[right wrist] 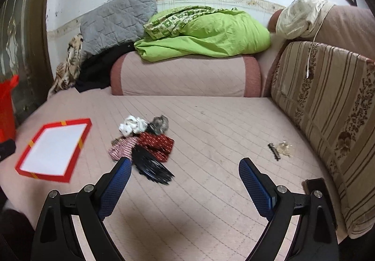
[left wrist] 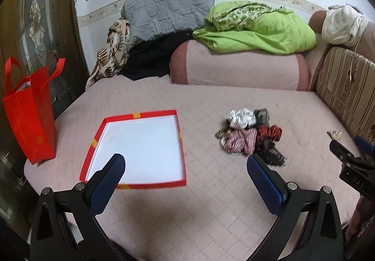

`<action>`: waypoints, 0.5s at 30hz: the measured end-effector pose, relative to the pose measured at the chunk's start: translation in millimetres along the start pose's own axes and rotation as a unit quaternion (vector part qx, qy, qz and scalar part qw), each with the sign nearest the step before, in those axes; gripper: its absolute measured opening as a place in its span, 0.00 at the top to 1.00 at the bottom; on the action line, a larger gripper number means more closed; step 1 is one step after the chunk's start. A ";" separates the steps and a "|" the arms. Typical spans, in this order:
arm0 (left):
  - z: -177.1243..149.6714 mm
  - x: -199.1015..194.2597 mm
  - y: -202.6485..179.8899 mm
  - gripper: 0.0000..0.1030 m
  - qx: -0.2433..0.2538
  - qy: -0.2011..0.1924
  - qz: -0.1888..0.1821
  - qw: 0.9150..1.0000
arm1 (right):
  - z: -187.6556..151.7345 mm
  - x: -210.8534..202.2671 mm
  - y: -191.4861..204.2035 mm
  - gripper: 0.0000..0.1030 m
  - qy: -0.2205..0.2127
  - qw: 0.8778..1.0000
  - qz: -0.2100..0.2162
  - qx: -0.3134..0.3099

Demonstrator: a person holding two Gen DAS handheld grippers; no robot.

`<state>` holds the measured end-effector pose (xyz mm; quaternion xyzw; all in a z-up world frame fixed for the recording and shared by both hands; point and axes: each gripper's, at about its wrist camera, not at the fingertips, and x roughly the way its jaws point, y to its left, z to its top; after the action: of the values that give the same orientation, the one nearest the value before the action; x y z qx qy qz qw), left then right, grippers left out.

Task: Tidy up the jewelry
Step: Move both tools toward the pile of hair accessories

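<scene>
Resting on a pink quilted sofa-bed cover [left wrist: 211,190], the scene from left to right:

Red gift bag [left wrist: 28,120]: upright at the cover's far left edge, handles up, in front of a dark glazed door.

Red-rimmed tray [left wrist: 140,144]: shallow box with a white floor and yellow tape marks on its rim, flat on the left part of the cover, nothing in it; apart from the bag.

Left gripper [left wrist: 185,167]: blue-padded fingers spread wide apart, holding nothing; its left finger shows in front of the tray's near edge, its right finger near the black comb.

Scrunchie pile [right wrist: 143,137]: white patterned, grey, red dotted and pink striped fabric hair ties heaped mid-cover, well right of the tray, touching one another.

Black hair comb [right wrist: 152,167]: lying against the near side of the pile, teeth fanned toward the near edge.

Right gripper [right wrist: 185,167]: fingers wide apart, empty, above bare cover between the comb and the small jewelry.

Small jewelry [right wrist: 283,148]: pale, glittery cluster with a dark slim clip [right wrist: 274,151] just beside it, near the cover's right edge by the striped back cushion [right wrist: 328,108]; too small to tell the pieces.

Far edge: grey quilted pillow [left wrist: 168,8], green blanket [left wrist: 257,31] on a pink bolster [left wrist: 234,69].
</scene>
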<state>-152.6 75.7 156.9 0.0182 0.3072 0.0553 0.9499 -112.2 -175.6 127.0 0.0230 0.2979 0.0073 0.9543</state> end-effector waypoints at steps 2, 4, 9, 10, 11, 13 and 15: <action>3.7 11.0 -4.3 0.00 0.006 0.003 -0.003 1.000 | 3.0 11.5 -2.6 0.07 0.012 1.000 0.005 0.010; 6.7 27.5 -10.8 0.00 0.019 0.011 -0.001 1.000 | 6.6 27.3 -5.1 0.07 0.026 0.999 0.009 0.015; 14.4 68.6 -19.9 0.00 0.046 0.033 -0.006 0.998 | 15.3 69.8 -5.7 0.11 0.052 0.998 0.025 0.022; 16.9 77.8 -22.4 0.00 0.050 0.036 -0.006 0.998 | 18.7 81.2 -3.4 0.11 0.058 0.998 0.030 0.023; 19.7 86.8 -24.0 0.00 0.053 0.037 -0.007 0.998 | 19.5 88.2 -4.2 0.11 0.061 0.997 0.035 0.024; 25.2 103.5 -26.6 0.00 0.056 0.041 -0.009 0.998 | 25.0 105.9 -1.6 0.11 0.066 0.997 0.042 0.023; 32.4 122.5 -28.9 0.00 0.055 0.049 -0.014 0.997 | 31.3 119.4 -0.7 0.11 0.068 0.996 0.051 0.023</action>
<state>-32.3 61.3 110.0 0.0632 0.3559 0.0255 0.9320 3.8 -174.3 84.8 0.0595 0.3611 0.0506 0.9293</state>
